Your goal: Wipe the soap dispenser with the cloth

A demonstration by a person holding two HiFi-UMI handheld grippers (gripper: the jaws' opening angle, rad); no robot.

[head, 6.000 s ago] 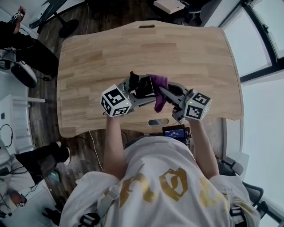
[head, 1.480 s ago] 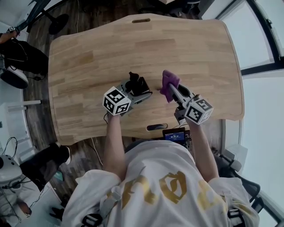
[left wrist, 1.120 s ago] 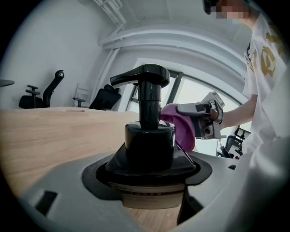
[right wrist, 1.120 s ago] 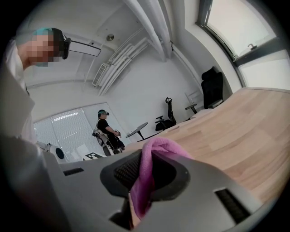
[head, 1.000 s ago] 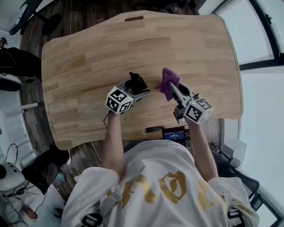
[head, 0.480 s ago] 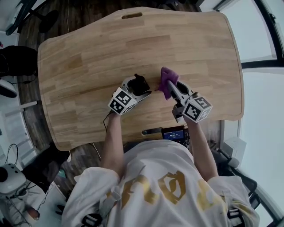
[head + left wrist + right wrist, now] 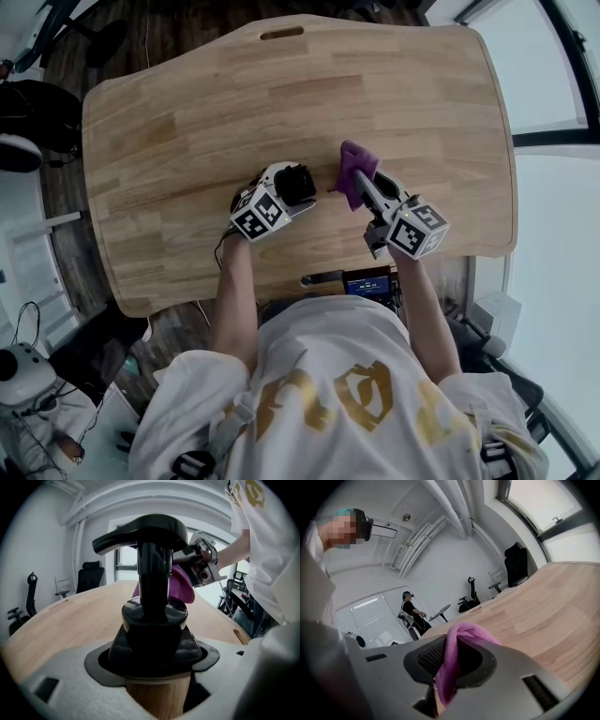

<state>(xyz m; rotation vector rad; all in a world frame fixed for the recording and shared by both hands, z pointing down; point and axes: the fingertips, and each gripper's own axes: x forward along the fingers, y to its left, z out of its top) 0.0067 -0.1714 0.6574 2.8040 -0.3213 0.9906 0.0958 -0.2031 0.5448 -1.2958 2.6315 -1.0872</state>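
Looking down from above, the left gripper (image 7: 292, 187) is clamped round the soap dispenser (image 7: 299, 184), just over the wooden table (image 7: 187, 122). The right gripper (image 7: 361, 185) sits off to its right with the purple cloth (image 7: 351, 171) bunched at its tip. A few seconds back the cloth was draped right over the dispenser. Now the two are near each other but apart. In the last half second the left hand has also rolled, and its marker cube (image 7: 257, 215) shows a different face.

From the left gripper's own view, the jaws are closed on the dispenser's wooden body just below the black collar. The pump stands upright ahead of them with its spout pointing left. The cloth hangs just beyond the pump, to the right, and I can't see it touching.

The right gripper's view shows its jaws pinched together on a fold of the cloth. Ahead there is only table and the room, and no dispenser.

I'd say a wiping pass has ended and the dispenser is being turned to offer a fresh side. The cloth will have to come back in against it.
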